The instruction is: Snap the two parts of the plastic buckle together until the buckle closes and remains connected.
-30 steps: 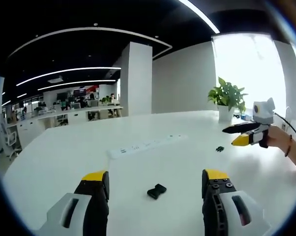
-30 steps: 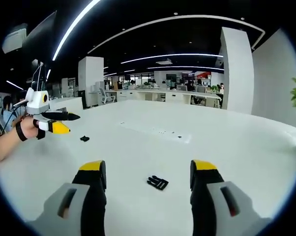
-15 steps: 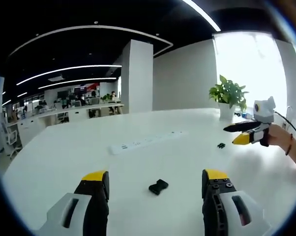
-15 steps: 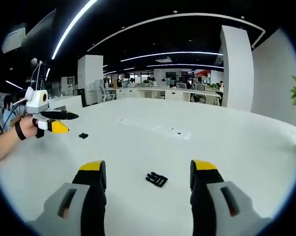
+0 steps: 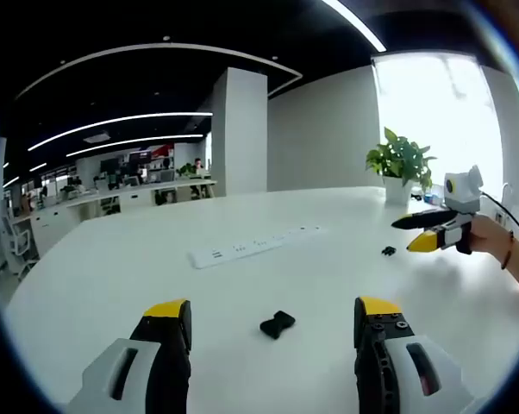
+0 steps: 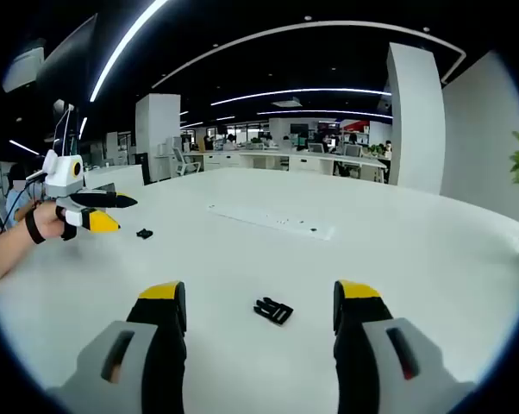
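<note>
In the left gripper view, a black buckle part (image 5: 278,324) lies on the white table (image 5: 113,276) just ahead of my left gripper (image 5: 273,323), whose jaws stand wide open around empty space. The other black buckle part (image 5: 388,251), small, lies farther right, near my right gripper (image 5: 410,235) held by a hand. In the right gripper view, the pronged buckle part (image 6: 273,310) lies between the open jaws of my right gripper (image 6: 259,304). The first part (image 6: 144,233) sits far left, beside my left gripper (image 6: 115,214).
A long white power strip (image 5: 253,247) lies across the table's middle, also the strip (image 6: 270,220) in the right gripper view. A potted plant (image 5: 401,171) stands at the table's far right edge. Office desks and people sit far behind.
Both views have tilted slightly, so the buckle parts sit a bit differently in frame. The parts themselves lie still and both grippers stay open.
</note>
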Tool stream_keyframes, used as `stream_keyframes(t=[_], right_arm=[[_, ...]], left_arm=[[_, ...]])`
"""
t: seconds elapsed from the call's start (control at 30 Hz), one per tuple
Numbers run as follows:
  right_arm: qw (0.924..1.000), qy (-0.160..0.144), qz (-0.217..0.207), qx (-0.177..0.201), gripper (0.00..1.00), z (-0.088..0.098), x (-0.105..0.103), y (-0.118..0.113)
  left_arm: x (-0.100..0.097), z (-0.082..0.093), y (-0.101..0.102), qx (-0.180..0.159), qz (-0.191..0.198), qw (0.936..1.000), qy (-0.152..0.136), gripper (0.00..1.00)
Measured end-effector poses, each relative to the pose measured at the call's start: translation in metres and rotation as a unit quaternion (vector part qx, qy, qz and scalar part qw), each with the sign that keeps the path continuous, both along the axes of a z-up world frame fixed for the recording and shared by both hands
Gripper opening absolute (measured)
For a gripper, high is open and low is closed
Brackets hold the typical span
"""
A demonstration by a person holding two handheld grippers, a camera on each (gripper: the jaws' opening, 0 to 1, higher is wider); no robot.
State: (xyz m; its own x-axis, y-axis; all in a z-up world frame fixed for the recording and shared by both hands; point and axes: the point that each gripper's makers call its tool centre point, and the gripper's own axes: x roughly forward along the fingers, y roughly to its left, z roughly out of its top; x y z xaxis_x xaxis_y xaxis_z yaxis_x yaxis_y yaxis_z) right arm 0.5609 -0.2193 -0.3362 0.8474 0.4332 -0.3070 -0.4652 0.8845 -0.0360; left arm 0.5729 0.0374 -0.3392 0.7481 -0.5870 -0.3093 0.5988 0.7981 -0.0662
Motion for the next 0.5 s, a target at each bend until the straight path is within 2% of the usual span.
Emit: stream_keyframes(t=[0.5], right_arm=[[0.9999, 0.014, 0.0, -0.008, 0.69, -0.0105, 0.0019, -0.0024]], left_arm=[[-0.0004, -0.0058, -0.0006, 0.001, -0.004, 1.0, 0.007, 0.78]])
